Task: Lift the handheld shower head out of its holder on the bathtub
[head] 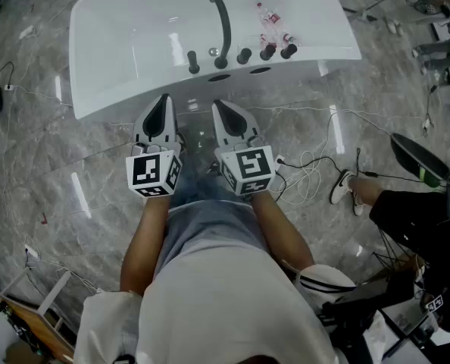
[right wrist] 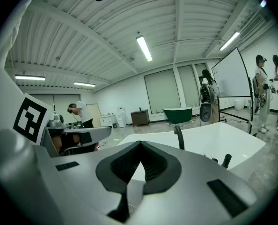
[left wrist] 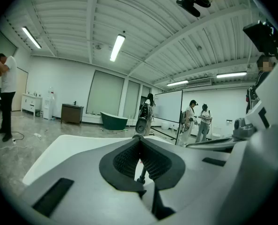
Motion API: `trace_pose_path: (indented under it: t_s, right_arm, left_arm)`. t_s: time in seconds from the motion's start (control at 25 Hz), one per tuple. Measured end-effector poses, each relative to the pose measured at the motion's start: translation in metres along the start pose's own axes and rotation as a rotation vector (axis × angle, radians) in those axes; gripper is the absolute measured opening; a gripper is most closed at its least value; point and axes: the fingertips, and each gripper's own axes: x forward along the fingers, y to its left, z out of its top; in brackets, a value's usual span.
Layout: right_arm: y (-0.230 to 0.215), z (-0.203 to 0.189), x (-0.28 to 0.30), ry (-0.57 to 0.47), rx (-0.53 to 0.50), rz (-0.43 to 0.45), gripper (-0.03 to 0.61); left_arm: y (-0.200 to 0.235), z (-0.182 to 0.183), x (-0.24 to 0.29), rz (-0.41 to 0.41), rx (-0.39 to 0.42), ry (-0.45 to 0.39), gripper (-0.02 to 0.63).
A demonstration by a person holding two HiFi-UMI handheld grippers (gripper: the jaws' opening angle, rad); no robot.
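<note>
Closest to the person's body, both grippers were held side by side over the marble floor (head: 66,165), short of the tub. The left gripper (head: 164,97) had its jaws closed together with nothing between them, and the right gripper (head: 217,103) likewise had its pads pressed tip to tip, empty. Just beyond their tips rose the near wall of the white bathtub (head: 119,89). A row of dark fittings lined the deck above it. The shower head (head: 193,61) stood upright at the left end of that row, ahead of the gap between the two grippers and apart from both. Right of it came a small stud (head: 214,52), the tall curved spout (head: 223,25) and three knobs (head: 267,51). Farther back, small red-and-white items (head: 270,17) lay on the tub. Off to the right, cables (head: 308,173) trailed across the floor toward a bystander's shoe (head: 340,188)
</note>
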Motion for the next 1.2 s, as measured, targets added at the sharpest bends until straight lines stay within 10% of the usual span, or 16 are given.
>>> trace_pose_path:
  t_s: [0.64,0.8,1.2]
  right_arm:
    - [0.004,-0.035,0.119,-0.076,0.04,-0.073,0.02]
    - [-0.012,-0.083,0.167,-0.013,0.053,-0.087,0.17]
    - [-0.07,-0.258,0.281,0.153,-0.035,-0.214,0.216]
  left_arm:
    - [0.068,-0.051,0.094,-0.168,0.077,-0.003,0.018]
    - [0.083,-0.083,0.128,-0.198,0.08,0.028,0.02]
    - [0.117,-0.183,0.18,-0.239,0.1,0.048,0.02]
